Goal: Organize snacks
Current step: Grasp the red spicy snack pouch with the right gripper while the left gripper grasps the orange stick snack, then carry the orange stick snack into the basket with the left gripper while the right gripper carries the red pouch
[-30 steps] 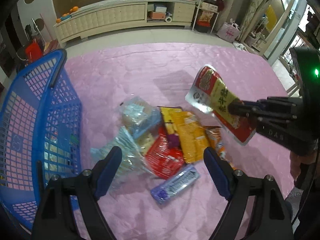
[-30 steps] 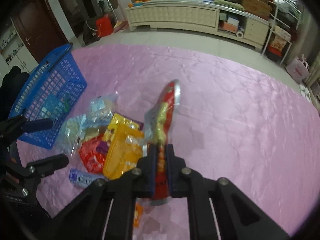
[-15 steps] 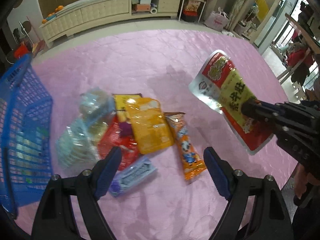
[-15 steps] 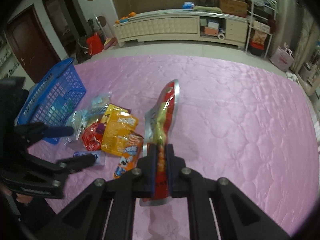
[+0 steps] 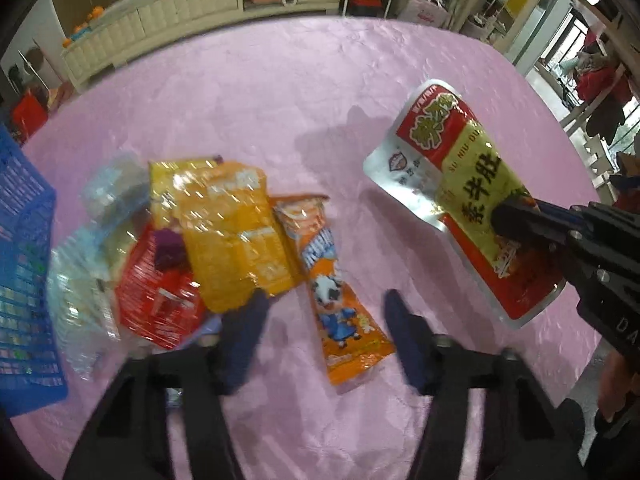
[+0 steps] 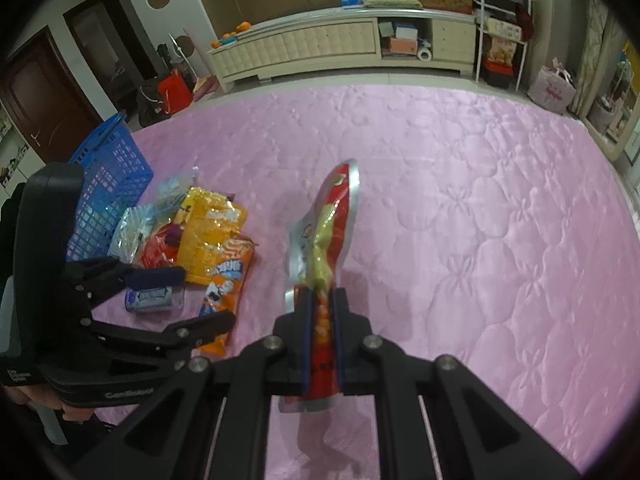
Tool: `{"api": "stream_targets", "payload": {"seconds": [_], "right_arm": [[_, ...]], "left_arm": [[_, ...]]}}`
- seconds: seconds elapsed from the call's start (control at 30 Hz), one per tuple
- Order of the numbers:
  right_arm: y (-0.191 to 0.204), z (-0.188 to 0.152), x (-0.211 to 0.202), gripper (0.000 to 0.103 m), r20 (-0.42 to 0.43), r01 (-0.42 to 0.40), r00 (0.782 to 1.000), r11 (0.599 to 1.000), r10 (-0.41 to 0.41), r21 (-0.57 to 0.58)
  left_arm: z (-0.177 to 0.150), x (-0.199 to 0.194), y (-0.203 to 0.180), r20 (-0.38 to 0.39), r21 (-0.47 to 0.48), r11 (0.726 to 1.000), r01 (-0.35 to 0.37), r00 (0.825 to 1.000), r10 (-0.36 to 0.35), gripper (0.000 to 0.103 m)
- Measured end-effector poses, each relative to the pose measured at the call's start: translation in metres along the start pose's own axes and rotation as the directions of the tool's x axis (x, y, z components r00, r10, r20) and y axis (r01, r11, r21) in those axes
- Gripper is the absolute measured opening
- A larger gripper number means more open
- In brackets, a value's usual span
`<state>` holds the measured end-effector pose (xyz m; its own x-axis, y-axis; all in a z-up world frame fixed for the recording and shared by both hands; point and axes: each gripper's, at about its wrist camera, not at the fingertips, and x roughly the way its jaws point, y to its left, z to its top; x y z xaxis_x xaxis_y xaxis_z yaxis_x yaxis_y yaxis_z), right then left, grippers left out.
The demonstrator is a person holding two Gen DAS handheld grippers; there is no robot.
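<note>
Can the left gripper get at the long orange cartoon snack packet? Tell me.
Probably yes: the left gripper hangs over the orange packet with open fingers either side; only the yellow bag overlaps its far end.

The left gripper [image 5: 320,344] is showing matte black angular arms with silver screws at the joints and dark blue pads [image 5: 408,344] lining its fingers. The right gripper [image 6: 320,332] is showing the same black frame, round silver screw heads and thin blue pads [image 6: 306,344], with open slots cut along its arms. In the right wrist view the left gripper's black body is bearing small pale lettering too blurred to read, and white letters are showing on the right gripper's body in the left wrist view.
</note>
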<state>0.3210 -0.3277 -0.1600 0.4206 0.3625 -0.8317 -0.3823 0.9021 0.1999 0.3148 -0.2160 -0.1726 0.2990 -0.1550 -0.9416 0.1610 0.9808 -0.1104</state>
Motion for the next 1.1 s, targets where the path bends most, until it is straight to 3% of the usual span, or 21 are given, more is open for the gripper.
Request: {"api": "stream_targets", "payload": {"seconds": [0.07,0.3,0.53,0.7,1.1], "right_arm": [[0.001,-0.003,0.003,0.013,-0.005,0.002,1.0,1.0,-0.002,-0.001],[0.007,-0.009,0.002,0.013,-0.012,0.014,1.0,1.0,-0.014,-0.005],[0.023,-0.011,-0.013,0.013,-0.005,0.036,0.999,0.999,-0.036,-0.018],[0.044,-0.006,-0.033,0.013,0.027,0.045,0.999,0.999,-0.045,-0.029],[0.131,0.012,-0.08,0.013,0.121,0.078,0.991,0.988,-0.062,-0.132]], "left_arm": [[-0.001,0.007,-0.003,-0.018,-0.001,1.0,0.0,1.0,0.0,0.028],[-0.015,-0.007,-0.014,0.025,0.042,0.999,0.001,1.0,-0.002,0.016],[-0.032,-0.04,-0.011,0.085,0.054,0.998,0.044,0.995,-0.049,0.012],[-0.045,-0.075,0.013,0.14,0.051,0.995,0.084,0.986,-0.091,0.012],[-0.073,-0.158,0.069,0.288,0.049,0.996,0.074,0.954,-0.085,0.011]]}}
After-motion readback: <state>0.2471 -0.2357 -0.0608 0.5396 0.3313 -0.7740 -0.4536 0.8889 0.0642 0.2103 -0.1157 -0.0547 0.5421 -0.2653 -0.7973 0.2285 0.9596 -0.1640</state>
